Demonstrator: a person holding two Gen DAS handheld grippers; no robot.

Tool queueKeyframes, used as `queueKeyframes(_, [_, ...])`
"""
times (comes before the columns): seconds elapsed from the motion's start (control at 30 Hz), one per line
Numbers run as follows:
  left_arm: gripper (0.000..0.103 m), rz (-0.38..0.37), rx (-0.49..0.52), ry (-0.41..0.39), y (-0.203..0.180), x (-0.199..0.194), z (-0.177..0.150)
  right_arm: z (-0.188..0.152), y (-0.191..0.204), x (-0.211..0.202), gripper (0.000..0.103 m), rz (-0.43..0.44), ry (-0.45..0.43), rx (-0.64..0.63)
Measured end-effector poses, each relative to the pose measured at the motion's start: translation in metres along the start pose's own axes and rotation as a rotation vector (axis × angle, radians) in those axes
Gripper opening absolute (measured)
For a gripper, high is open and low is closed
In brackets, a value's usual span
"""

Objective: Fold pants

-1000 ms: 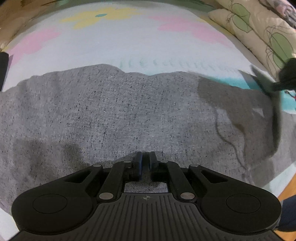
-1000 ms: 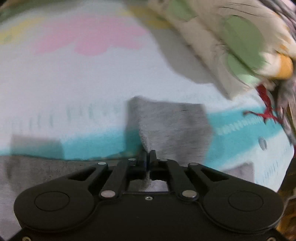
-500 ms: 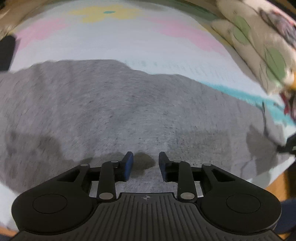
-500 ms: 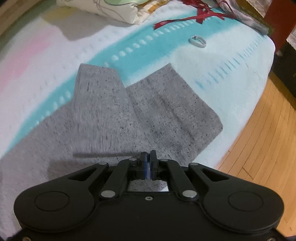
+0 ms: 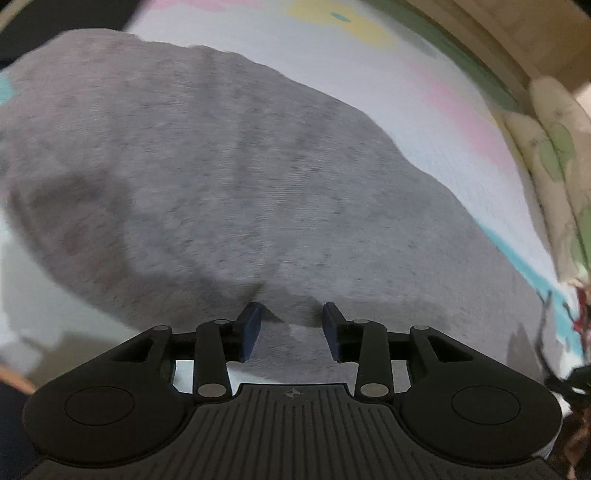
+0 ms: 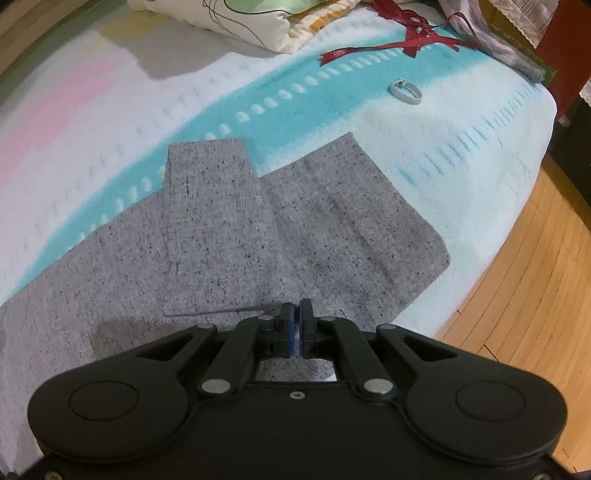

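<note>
Grey speckled pants point(image 5: 229, 177) lie spread on a pastel blanket point(image 5: 424, 74) on a bed. In the left wrist view my left gripper point(image 5: 291, 325) is open and empty, just above the near edge of the fabric. In the right wrist view the two leg ends point(image 6: 295, 221) lie flat near the bed's corner, one leg point(image 6: 210, 229) laid partly over the other. My right gripper point(image 6: 295, 317) is shut, with its tips at the near edge of the upper leg; whether cloth is pinched between them cannot be told.
Pillows point(image 6: 240, 18) lie at the back of the bed. A red ribbon point(image 6: 399, 40) and a pale ring point(image 6: 405, 92) lie on the blanket point(image 6: 332, 96) beyond the legs. Wooden floor point(image 6: 524, 277) lies right of the bed edge.
My left gripper opened, let go of the pants and swung left over them. My right gripper carried a leg end over and laid it down flat near the bed corner.
</note>
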State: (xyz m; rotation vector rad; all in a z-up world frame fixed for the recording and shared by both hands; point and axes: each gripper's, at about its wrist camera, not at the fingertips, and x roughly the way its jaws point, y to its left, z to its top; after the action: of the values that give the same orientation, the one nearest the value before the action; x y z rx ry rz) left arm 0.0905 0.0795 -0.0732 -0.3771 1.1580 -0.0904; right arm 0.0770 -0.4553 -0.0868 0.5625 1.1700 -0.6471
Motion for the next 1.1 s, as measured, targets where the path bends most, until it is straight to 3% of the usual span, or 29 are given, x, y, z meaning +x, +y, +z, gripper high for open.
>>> queueKeyframes(0.2, [0.040, -0.006, -0.078, -0.043, 0.010, -0.005, -0.003, -0.001, 0.005, -0.002, 0.006, 0.006, -0.002, -0.008])
queueKeyframes(0.37, [0.049, -0.015, -0.171, -0.101, 0.015, -0.001, 0.013, -0.003, 0.008, -0.004, 0.006, 0.010, -0.015, -0.023])
queueKeyframes(0.43, [0.047, -0.023, -0.217, -0.128, 0.013, 0.003, 0.020, -0.003, 0.007, -0.003, 0.006, 0.011, -0.011, -0.022])
queueKeyframes(0.5, [0.005, 0.017, -0.264, -0.145, 0.012, 0.002, 0.026, -0.002, 0.006, 0.000, 0.006, 0.009, -0.005, -0.018])
queueKeyframes(0.57, [0.004, 0.042, -0.255, -0.136, 0.009, -0.003, 0.034, -0.002, 0.004, 0.001, 0.006, 0.017, 0.001, -0.008])
queueKeyframes(0.73, [0.004, -0.003, -0.164, -0.236, -0.010, -0.064, 0.029, -0.001, -0.007, -0.023, 0.006, 0.085, -0.044, 0.006])
queueKeyframes(0.83, [0.004, -0.015, -0.178, -0.211, -0.004, -0.081, 0.013, -0.001, -0.026, -0.045, 0.005, 0.143, -0.068, 0.049])
queueKeyframes(0.93, [0.004, 0.044, -0.162, -0.142, 0.006, -0.063, 0.011, -0.005, -0.043, -0.044, 0.005, 0.063, -0.073, 0.087])
queueKeyframes(1.0, [0.004, 0.084, -0.128, -0.077, 0.008, -0.044, 0.010, -0.007, -0.049, -0.027, 0.006, -0.012, -0.019, 0.091])
queueKeyframes(1.07, [0.005, 0.110, -0.096, -0.066, 0.009, -0.032, 0.007, -0.010, -0.047, -0.020, 0.007, -0.043, -0.020, 0.062])
queueKeyframes(1.1, [0.005, 0.119, -0.080, -0.070, 0.010, -0.027, 0.004, -0.013, -0.039, -0.024, 0.012, -0.039, -0.053, 0.015])
